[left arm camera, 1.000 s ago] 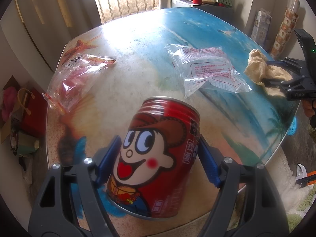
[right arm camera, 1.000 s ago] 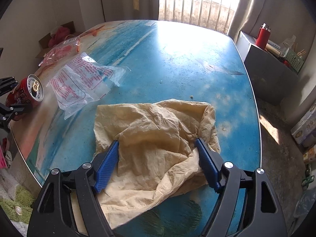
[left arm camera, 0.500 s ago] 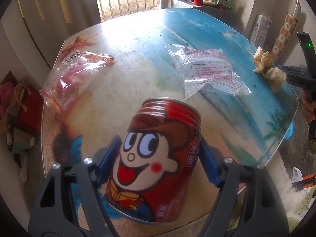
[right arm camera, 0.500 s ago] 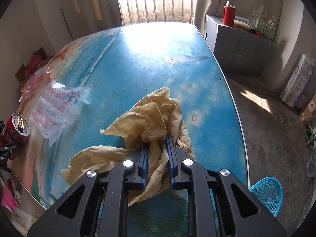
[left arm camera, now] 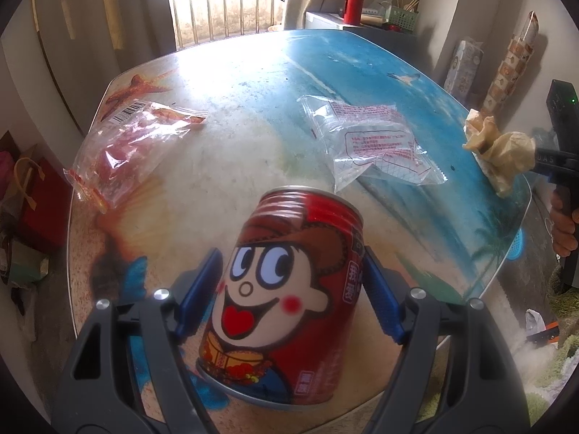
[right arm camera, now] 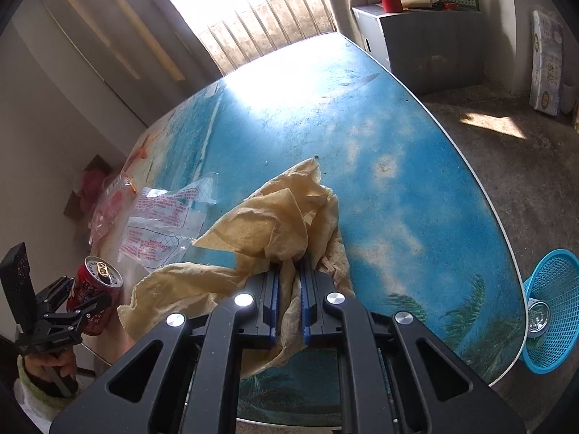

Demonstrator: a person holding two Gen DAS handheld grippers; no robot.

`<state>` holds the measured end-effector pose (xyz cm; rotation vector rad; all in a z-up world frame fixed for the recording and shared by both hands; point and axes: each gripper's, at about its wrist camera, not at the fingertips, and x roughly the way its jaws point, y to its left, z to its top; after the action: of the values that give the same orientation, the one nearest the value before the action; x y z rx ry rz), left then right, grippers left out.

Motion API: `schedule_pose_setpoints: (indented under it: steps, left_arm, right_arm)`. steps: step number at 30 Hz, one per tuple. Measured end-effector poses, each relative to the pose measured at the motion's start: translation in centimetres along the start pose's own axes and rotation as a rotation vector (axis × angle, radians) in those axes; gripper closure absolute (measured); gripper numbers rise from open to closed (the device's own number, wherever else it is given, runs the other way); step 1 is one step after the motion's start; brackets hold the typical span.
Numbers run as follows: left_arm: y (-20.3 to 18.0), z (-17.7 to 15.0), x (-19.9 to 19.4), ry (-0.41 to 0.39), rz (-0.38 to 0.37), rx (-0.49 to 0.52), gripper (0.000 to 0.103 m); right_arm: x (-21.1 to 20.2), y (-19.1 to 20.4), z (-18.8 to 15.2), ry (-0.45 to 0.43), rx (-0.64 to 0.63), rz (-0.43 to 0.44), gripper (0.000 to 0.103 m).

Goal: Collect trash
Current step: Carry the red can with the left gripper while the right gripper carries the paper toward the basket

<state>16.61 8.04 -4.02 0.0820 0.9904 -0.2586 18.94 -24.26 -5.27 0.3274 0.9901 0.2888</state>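
My left gripper (left arm camera: 289,293) is shut on a red drink can (left arm camera: 286,296) with a cartoon face, held tilted just above the near table edge; the can also shows in the right wrist view (right arm camera: 96,294). My right gripper (right arm camera: 288,278) is shut on a crumpled tan paper (right arm camera: 267,238) and holds it lifted over the table; the paper also shows in the left wrist view (left arm camera: 501,148). A clear wrapper with red print (left arm camera: 369,141) and a reddish clear bag (left arm camera: 126,144) lie on the beach-print table (left arm camera: 253,83).
A blue mesh basket (right arm camera: 553,307) with a can in it stands on the floor beside the table's right edge. A grey cabinet (right arm camera: 427,32) with a red flask stands at the back. Bags and boxes sit on the floor at the left (left arm camera: 25,195).
My right gripper closed on the tan paper, bunched it and lifted it off the table. My left gripper kept hold of the can and raised it slightly.
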Motion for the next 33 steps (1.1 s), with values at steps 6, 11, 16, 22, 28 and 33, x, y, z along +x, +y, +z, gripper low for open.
schedule_pose_setpoints:
  steps: [6,11,16,22,28,33]
  left_arm:
    - [0.3,-0.2,0.6,0.041,0.015,0.009,0.031]
    - [0.5,-0.3,0.8,0.052,0.022,-0.014,0.033]
    - [0.8,-0.4,0.8,0.043,0.034,-0.043,0.037]
    - [1.5,-0.4,0.0,0.020,0.027,-0.080,0.040]
    - [1.7,-0.2,-1.2,-0.012,0.020,-0.096,0.040]
    - [1.5,0.1,-1.8,-0.028,0.009,-0.095,0.041]
  right_arm:
    - [0.8,0.5,-0.8,0.004,0.015,-0.021,0.093]
    - [1.0,0.4,-0.7,0.005,0.027,-0.015,0.093]
    - [0.6,0.1,-0.8,0.003,0.033,-0.009,0.093]
    - [-0.1,0.0,-0.9,-0.004,0.025,0.007,0.093]
    - [-0.6,0.2,-0.9,-0.012,0.024,0.014,0.093]
    - [-1.5,0.3,-0.8,-0.028,0.018,0.021,0.093]
